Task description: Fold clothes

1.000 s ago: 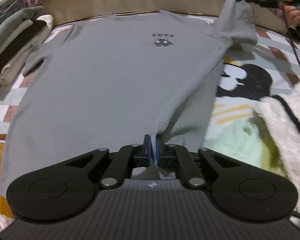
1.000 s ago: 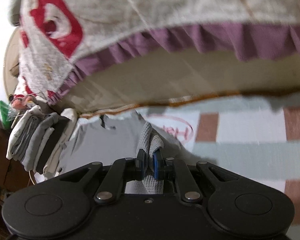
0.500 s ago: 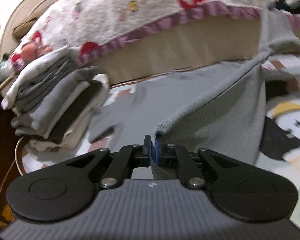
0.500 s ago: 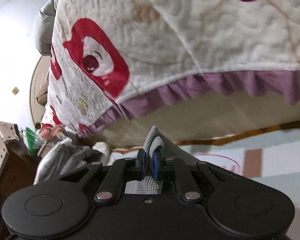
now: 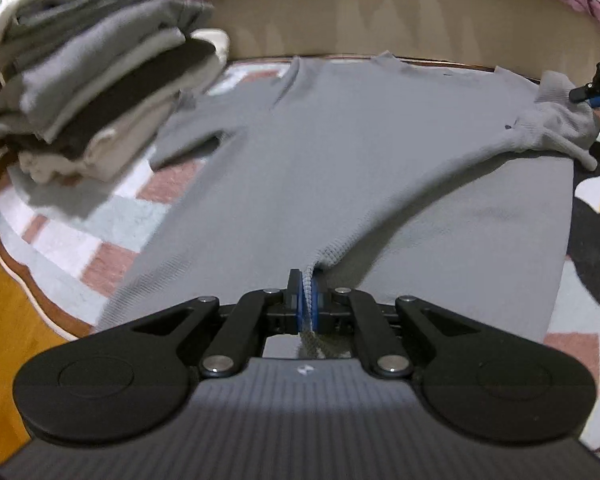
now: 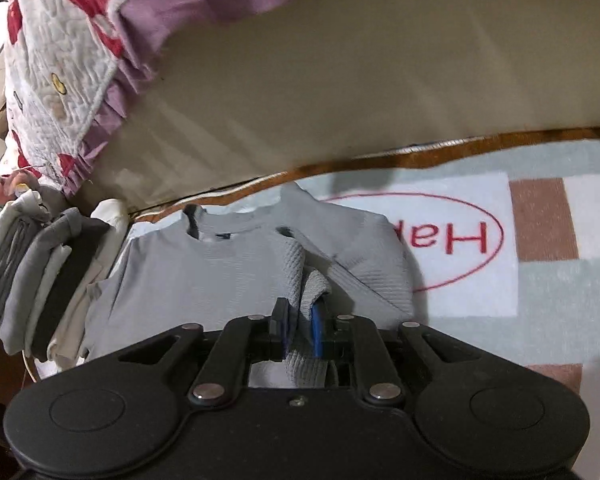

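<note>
To my far left a stack of folded clothes (image 5: pixel 96 92) sits on the patterned mat (image 5: pixel 80 240), just beside the grey T-shirt (image 5: pixel 340 168) I am working on. The shirt lies spread on that mat, its neckline toward the bed base (image 5: pixel 380 16), with its right side doubled over onto the body. My left gripper (image 5: pixel 307 300) is clenched on the hem end of that turned-over side, the cloth pinched tight between the jaws. From there a taut ridge of fabric runs up and rightward to the bunched shoulder end, where my right gripper (image 6: pixel 300 328) has the cloth between its jaws; those jaws stand a little apart around a thick fold, so I judge them loosening or only lightly closed.

I take this to be the lengthwise side fold, with the flap laid down over the shirt. Next, as I see it, both ends want setting flat so the long edge lies straight, then letting go without dragging the flap back.
</note>
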Demonstrator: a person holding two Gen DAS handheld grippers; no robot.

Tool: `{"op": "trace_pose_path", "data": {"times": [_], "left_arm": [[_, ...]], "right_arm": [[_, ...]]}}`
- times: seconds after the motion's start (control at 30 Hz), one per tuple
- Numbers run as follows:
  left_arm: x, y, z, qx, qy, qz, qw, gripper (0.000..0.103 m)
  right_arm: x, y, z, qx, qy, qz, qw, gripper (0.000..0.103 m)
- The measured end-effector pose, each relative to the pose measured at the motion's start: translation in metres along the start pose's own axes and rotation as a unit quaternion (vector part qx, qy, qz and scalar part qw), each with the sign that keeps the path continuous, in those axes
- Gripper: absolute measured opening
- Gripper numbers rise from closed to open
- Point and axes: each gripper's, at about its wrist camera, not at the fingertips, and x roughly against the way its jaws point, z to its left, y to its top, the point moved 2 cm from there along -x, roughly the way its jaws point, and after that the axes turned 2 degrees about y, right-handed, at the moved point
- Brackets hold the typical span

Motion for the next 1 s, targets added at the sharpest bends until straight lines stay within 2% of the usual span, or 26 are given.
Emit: {"op": "trace_pose_path", "data": {"times": [0.07,0.13,0.17,0.23,0.3,0.37,0.57,0.67,0.83,1.0], "left_arm": [[-0.002,-0.001,-0.001,0.004,-0.010,0.004,0.9999,0.006],[-0.003,-0.001,-0.002,0.007,-0.019,0.008,0.9998,0.007],[-0.003,-0.001,-0.003,0.008,-0.022,0.010,0.9997,0.007],[-0.005,-0.001,-0.004,0.011,-0.025,0.014,0.9995,0.007],[-0.006,-0.002,-0.004,0.010,-0.016,0.014,0.9997,0.004],[-0.001,-0.001,-0.001,0.007,-0.004,0.004,1.0000,0.004],[0.030,0.001,0.020,0.033,-0.018,-0.029,0.9989,0.004],[0.045,0.001,0.031,0.045,-0.025,-0.045,0.9977,0.004],[0.069,0.002,0.051,0.066,-0.033,-0.069,0.9948,0.004],[0.081,0.003,0.079,0.088,-0.024,-0.076,0.9929,0.004]], "right_arm": [[-0.006,0.001,-0.010,-0.045,0.009,0.024,0.999,0.068],[-0.008,-0.004,-0.014,-0.071,0.026,0.033,0.997,0.067],[-0.009,-0.008,-0.013,-0.064,0.028,0.036,0.997,0.067],[-0.010,-0.015,-0.007,-0.026,0.025,0.034,0.999,0.059],[-0.009,-0.019,0.006,0.044,0.019,0.018,0.999,0.008],[-0.002,-0.019,0.018,0.073,0.019,-0.001,0.997,0.008],[0.029,-0.009,0.067,0.120,0.023,-0.035,0.992,0.008],[0.029,0.005,0.092,0.145,-0.003,-0.039,0.989,0.008],[0.015,0.042,0.123,0.142,-0.039,-0.057,0.987,0.008],[-0.008,0.066,0.184,0.203,-0.092,-0.023,0.975,0.008]]}}
